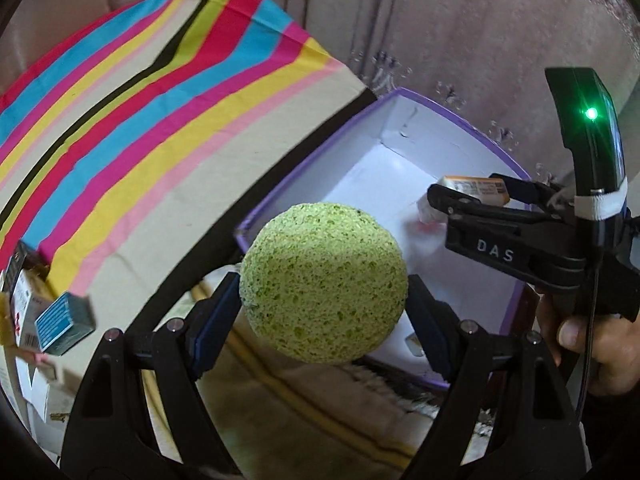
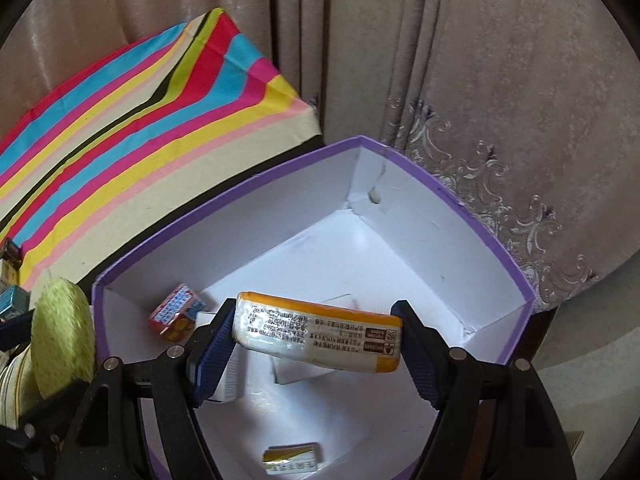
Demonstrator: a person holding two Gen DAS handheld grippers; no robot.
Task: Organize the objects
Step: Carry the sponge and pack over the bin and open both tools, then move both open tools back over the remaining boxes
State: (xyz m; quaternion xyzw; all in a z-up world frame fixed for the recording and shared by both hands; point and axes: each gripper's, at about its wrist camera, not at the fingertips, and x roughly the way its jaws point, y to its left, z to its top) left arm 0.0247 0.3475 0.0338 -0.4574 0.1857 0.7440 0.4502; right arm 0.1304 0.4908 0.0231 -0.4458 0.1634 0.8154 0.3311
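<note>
Right now, this is what I am seeing from my two wrist views.

Left gripper [image 1: 324, 304]: I am gripping the green sponge [image 1: 323, 283] with it; both blue pads are pressing on the sponge's sides, and I am holding it in the air just outside the near-left edge of the purple box [image 1: 460, 112].

Right gripper [image 2: 316, 344]: I am clamping a yellow-and-white packet [image 2: 316, 336] lengthwise between its fingers, and it is hanging over the inside of the box, tilted, with its printed label facing me.

Purple box: it is sitting open in front of a beige curtain [image 2: 500, 80], with white walls and a white floor.

Box contents: a small red-and-blue carton [image 2: 176, 318] is lying near the left wall, a small gold-and-white packet [image 2: 292, 458] is resting by the near edge, and white pieces under my packet are too hidden for me to identify.

Striped cloth [image 1: 140, 100]: it is spreading out to the left of the box, just beside its left wall.

Other items: a teal carton [image 1: 64, 322] and more small boxes are lying at the cloth's near-left edge.

Hand [image 1: 596, 344]: a person's fingers are wrapping the right gripper's handle.
</note>
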